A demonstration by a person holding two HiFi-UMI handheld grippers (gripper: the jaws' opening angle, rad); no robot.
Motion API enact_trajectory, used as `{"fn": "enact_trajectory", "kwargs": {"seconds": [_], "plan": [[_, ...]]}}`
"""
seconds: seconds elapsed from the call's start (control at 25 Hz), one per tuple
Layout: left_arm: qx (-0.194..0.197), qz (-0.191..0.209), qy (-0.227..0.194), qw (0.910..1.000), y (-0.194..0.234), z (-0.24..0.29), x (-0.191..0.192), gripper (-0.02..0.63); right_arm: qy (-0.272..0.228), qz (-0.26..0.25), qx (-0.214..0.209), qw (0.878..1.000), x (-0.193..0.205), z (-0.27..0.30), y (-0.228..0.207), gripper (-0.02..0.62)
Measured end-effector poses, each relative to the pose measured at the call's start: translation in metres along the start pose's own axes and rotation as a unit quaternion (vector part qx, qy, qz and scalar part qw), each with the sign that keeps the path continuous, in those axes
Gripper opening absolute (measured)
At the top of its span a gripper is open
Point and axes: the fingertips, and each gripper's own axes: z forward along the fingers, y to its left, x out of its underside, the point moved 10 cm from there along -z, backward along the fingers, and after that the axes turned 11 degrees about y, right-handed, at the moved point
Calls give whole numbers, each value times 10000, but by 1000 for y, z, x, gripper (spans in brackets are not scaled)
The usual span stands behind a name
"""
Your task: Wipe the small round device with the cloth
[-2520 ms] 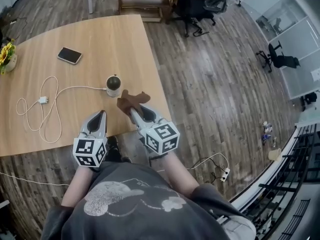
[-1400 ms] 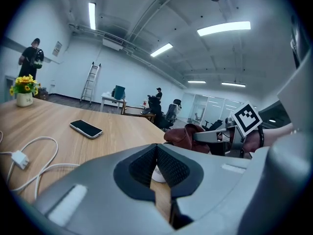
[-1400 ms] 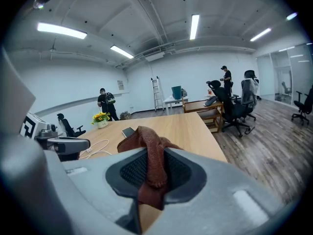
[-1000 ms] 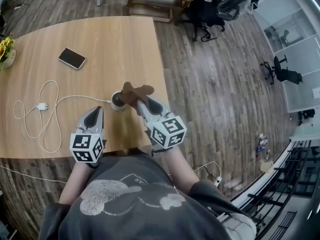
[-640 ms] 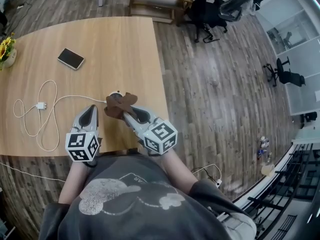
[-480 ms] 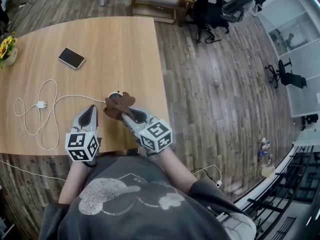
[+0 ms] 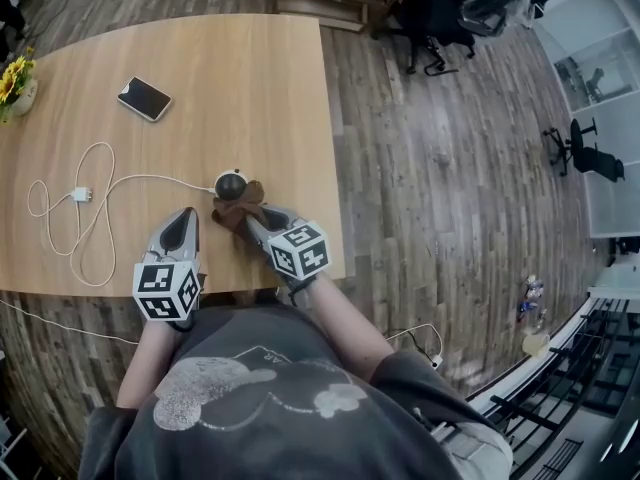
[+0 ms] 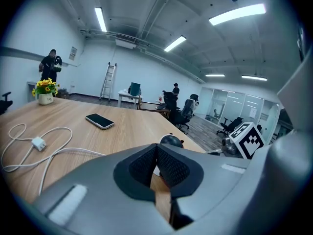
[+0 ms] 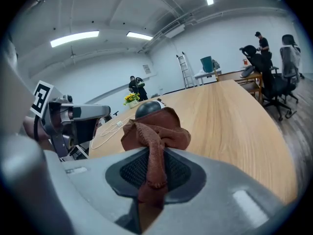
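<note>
- R gripper (image 9: 155,166) was clamped on the brown cloth (image 9: 155,131): one fold ran down between the jaws, the rest bunched ahead of the tips
- The small round device (image 7: 231,183) stood upright on the table (image 7: 250,78) near its front edge, dark dome on top, w/ a white cable (image 7: 100,183) leading off to the left
- In the head view the cloth bunch sat at the device's near side, touching or v. close; in the right gripper view the dome showed just over the top of the bunch
- L gripper (image 8: 157,150) had its jaws pressed together w/ nothing between them, low at the near-left of the device and apart from it
- Judged step: wipe under way w/ cloth at the near face; most of the dome looked uncovered
- To do it well: lead w/ the loose bunch, not the jaw tips, so only fabric met the surface; sweep over the dome, then round the sides in arcs
- Light pressure prob. best: the device looked small and light and could slide or tip away from the push; L gripper could steady the base if so
- Grip looked narrow (one fold only), so a hard drag might pull the cloth out; short strokes safer
- Also on the table, phone (image 7: 144,98) and flowers (image 7: 12,76) lay well apart, no obstacle
</note>
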Motion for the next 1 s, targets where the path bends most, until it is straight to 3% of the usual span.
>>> {"fn": "enact_trajectory", "kwargs": {"seconds": [0.2,0.44,0.64,0.8,1.0], "plan": [[-27,-36,100,9999,0,1,5,18,172,199,2,9997,6,6,-5,63],[-33,-18,-17,10000,-1,3,-3,18,178,-93,-49,9998,-1,-12,3,63],[5,18,-142,9999,-3,8,-10,18,-603,3,-70,9982,-18,-65,3,63],[60,49,-199,9998,-5,13,-15,18,-1378,107,307,9899,-36,-95,-9,63],[105,153,-306,9994,-10,18,-26,18,-1576,559,562,9843,-44,-83,-24,63]]}}
